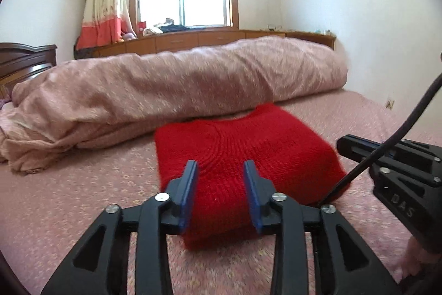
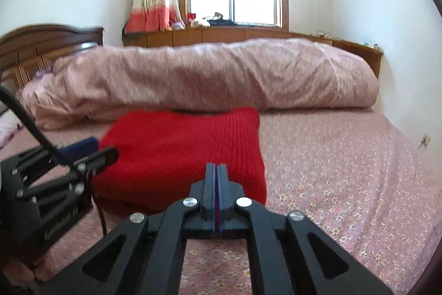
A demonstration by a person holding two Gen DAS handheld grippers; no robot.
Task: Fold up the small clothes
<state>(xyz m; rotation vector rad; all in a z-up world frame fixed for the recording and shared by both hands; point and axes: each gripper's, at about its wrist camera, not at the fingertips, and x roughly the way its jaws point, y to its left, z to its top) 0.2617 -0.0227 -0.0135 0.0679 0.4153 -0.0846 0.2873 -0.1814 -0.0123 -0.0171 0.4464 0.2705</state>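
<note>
A red knitted garment (image 1: 243, 154) lies folded into a thick block on the pink flowered bed sheet (image 1: 69, 198). My left gripper (image 1: 221, 170) is open, its blue-padded fingers straddling the garment's near edge. The right gripper's body shows at the right of this view (image 1: 395, 165). In the right wrist view the garment (image 2: 179, 151) sits left of centre. My right gripper (image 2: 216, 170) is shut with its pads together; a thin red sliver shows between them, so whether it pinches the garment's near right corner is unclear. The left gripper (image 2: 91, 154) shows at the left.
A rolled pink duvet (image 1: 179, 85) lies across the bed just behind the garment. A dark wooden headboard (image 2: 41, 46) is at the left. Wooden cabinets (image 1: 193, 41) run under the window. Bare sheet (image 2: 345, 170) stretches to the right of the garment.
</note>
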